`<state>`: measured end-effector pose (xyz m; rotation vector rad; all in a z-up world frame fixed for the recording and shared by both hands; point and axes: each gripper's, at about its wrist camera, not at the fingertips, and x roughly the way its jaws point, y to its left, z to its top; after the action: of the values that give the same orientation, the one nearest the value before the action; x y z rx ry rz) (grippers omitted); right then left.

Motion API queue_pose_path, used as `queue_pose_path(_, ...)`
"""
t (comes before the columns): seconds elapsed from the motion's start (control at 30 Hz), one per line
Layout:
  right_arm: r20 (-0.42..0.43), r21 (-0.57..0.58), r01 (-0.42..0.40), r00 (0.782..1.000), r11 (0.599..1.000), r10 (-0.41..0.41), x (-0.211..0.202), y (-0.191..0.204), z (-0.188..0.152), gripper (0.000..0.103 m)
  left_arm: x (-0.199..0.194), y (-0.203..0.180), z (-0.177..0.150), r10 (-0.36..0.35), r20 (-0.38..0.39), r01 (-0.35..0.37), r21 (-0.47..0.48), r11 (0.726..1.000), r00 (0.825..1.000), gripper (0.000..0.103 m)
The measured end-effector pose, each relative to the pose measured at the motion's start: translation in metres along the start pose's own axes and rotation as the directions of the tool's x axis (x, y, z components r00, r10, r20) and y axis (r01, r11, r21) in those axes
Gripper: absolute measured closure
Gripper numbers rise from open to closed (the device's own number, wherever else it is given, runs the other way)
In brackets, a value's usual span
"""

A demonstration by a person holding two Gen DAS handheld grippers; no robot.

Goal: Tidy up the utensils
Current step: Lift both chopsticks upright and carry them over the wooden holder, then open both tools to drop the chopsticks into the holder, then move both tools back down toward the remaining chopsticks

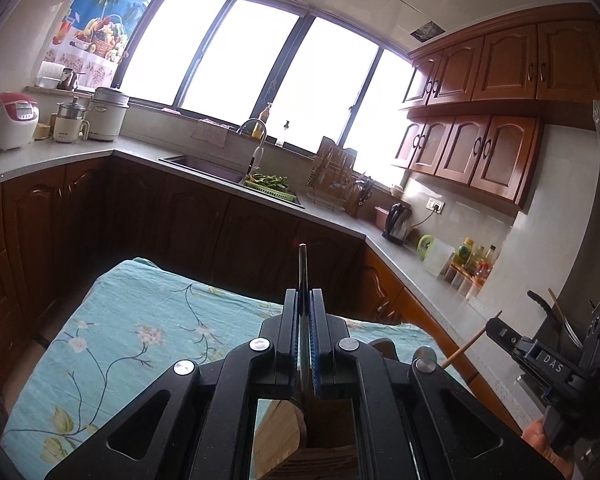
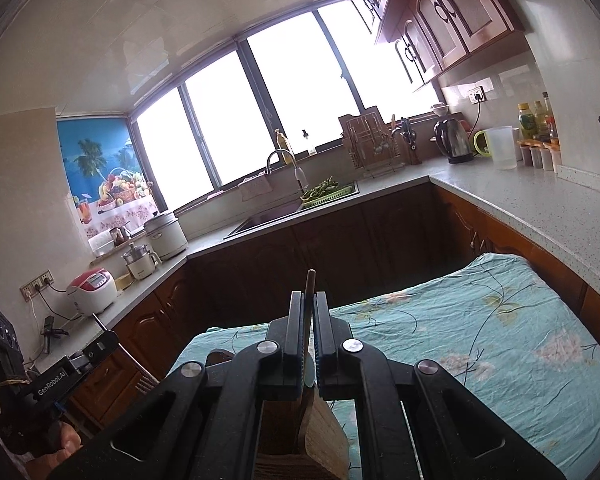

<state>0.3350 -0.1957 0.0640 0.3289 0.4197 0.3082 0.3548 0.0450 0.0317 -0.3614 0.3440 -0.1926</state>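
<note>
Holding a metal utensil (image 1: 302,264) and a chopstick (image 2: 309,285) in closed grippers (image 1: 304,300) (image 2: 309,304), both need lowering into the wooden holder (image 1: 300,440).

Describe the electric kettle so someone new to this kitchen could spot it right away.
Start at the big window and follow the counter right past the dish rack. The kettle stands there, dark and shiny metal, unlike the translucent plastic jug beside it.

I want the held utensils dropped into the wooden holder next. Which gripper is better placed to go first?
Close call; slightly left. The left gripper holds its metal utensil upright above the wooden holder; the right gripper hangs similarly with its chopstick.
</note>
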Motion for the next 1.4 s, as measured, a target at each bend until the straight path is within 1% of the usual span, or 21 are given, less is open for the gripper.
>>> queue_pose_path(0.07, -0.018, 0.0, -0.005, 1.0, 1.0, 0.005, 0.004, 0.0, -0.005, 0.099, 0.011, 0.0, -0.003, 0.002, -0.021, -0.002, 0.003, 1.0, 1.0, 0.1)
queue_pose_path(0.23, -0.041, -0.046, 0.002, 0.999, 0.999, -0.004, 0.008, 0.01, -0.007, 0.099, 0.029, 0.007, 0.004, 0.008, -0.087, -0.007, 0.007, 1.0, 0.996, 0.1)
queue_pose_path(0.43, -0.065, -0.054, 0.002, 0.998, 0.999, -0.006, 0.011, 0.009, -0.003, 0.099, 0.025, 0.008, 0.023, 0.012, -0.089, -0.011, 0.013, 1.0, 0.996, 0.099)
queue_pose_path(0.57, -0.067, -0.052, 0.005, 0.998, 0.999, -0.009, 0.012, 0.009, -0.003, 0.099, 0.022, 0.01, 0.026, 0.013, -0.093, -0.012, 0.015, 1.0, 0.996, 0.099)
queue_pose_path(0.67, -0.071, -0.042, 0.001, 0.997, 0.999, -0.004, 0.014, 0.007, -0.002, 0.097, 0.019, 0.012, 0.021, 0.013, -0.1, -0.011, 0.022, 1.0, 0.995, 0.099)
queue_pose_path(0.7, -0.076, -0.037, -0.002, 0.997, 0.999, -0.001, 0.014, 0.006, -0.001, 0.093, 0.018, 0.013, 0.016, 0.009, -0.113, -0.007, 0.021, 1.0, 0.993, 0.098)
queue_pose_path(0.73, -0.079, -0.031, -0.004, 0.997, 1.0, 0.002, 0.014, 0.005, -0.002, 0.093, 0.018, 0.013, 0.017, 0.004, -0.127, -0.002, 0.019, 1.0, 0.992, 0.091)
queue_pose_path(0.77, -0.08, -0.022, -0.012, 0.997, 1.0, 0.01, 0.013, 0.004, -0.001, 0.087, 0.017, 0.013, 0.018, 0.002, -0.13, 0.0, 0.017, 1.0, 0.992, 0.081)
queue_pose_path(0.8, -0.075, -0.013, -0.02, 0.997, 1.0, 0.019, 0.012, 0.002, -0.002, 0.078, 0.014, 0.014, 0.02, 0.01, -0.122, -0.008, 0.015, 1.0, 0.993, 0.076)
queue_pose_path(0.83, -0.066, -0.005, -0.023, 0.998, 1.0, 0.023, 0.009, 0.002, -0.002, 0.072, 0.01, 0.015, 0.021, 0.016, -0.114, -0.015, 0.014, 1.0, 0.993, 0.067)
queue_pose_path(0.87, -0.055, 0.002, -0.024, 0.998, 1.0, 0.024, 0.005, 0.001, -0.001, 0.063, 0.006, 0.015, 0.021, 0.012, -0.106, -0.011, 0.009, 1.0, 0.994, 0.063)
queue_pose_path(0.9, -0.045, 0.009, -0.027, 0.999, 1.0, 0.027, 0.001, 0.0, -0.001, 0.057, 0.002, 0.016, 0.022, 0.01, -0.099, -0.009, 0.004, 1.0, 0.995, 0.063)
queue_pose_path(0.93, -0.039, 0.015, -0.027, 0.999, 1.0, 0.028, -0.003, -0.002, 0.0, 0.056, -0.002, 0.016, 0.022, 0.01, -0.097, -0.01, 0.001, 1.0, 0.995, 0.06)
queue_pose_path(0.97, -0.034, 0.022, -0.027, 0.999, 0.999, 0.028, -0.006, -0.003, 0.001, 0.051, -0.006, 0.016, 0.021, 0.009, -0.094, -0.009, -0.002, 1.0, 0.995, 0.056)
queue_pose_path(1.0, -0.03, 0.032, -0.03, 0.999, 0.999, 0.031, -0.01, -0.005, 0.002, 0.042, -0.011, 0.016, 0.021, 0.005, -0.09, -0.005, -0.005, 1.0, 0.996, 0.054)
queue_pose_path(1.03, -0.026, 0.043, -0.036, 0.999, 0.998, 0.037, -0.014, -0.007, 0.003, 0.036, -0.016, 0.016, 0.021, 0.0, -0.086, -0.001, -0.006, 1.0, 0.996, 0.049)
queue_pose_path(1.07, -0.022, 0.056, -0.043, 0.999, 0.998, 0.044, -0.019, -0.009, 0.003, 0.023, -0.021, 0.016, 0.021, 0.001, -0.082, -0.001, -0.005, 1.0, 0.997, 0.042)
queue_pose_path(1.1, -0.018, 0.065, -0.052, 0.998, 0.997, 0.053, -0.024, -0.011, 0.003, 0.013, -0.028, 0.016, 0.017, 0.003, -0.076, -0.003, -0.003, 1.0, 0.997, 0.038)
queue_pose_path(1.17, -0.009, 0.075, -0.058, 0.998, 0.995, 0.058, -0.035, -0.016, 0.002, 0.008, -0.042, 0.016, 0.013, 0.001, -0.066, -0.001, 0.0, 1.0, 0.998, 0.028)
queue_pose_path(1.23, -0.01, 0.073, -0.058, 0.998, 0.996, 0.059, -0.045, -0.018, -0.002, 0.007, -0.055, 0.017, 0.007, 0.005, -0.061, -0.005, -0.002, 1.0, 0.998, 0.023)
queue_pose_path(1.4, -0.042, 0.082, -0.043, 0.998, 0.996, 0.046, -0.07, -0.026, -0.016, 0.006, -0.086, 0.017, -0.007, 0.008, -0.08, -0.008, 0.0, 1.0, 0.997, 0.018)
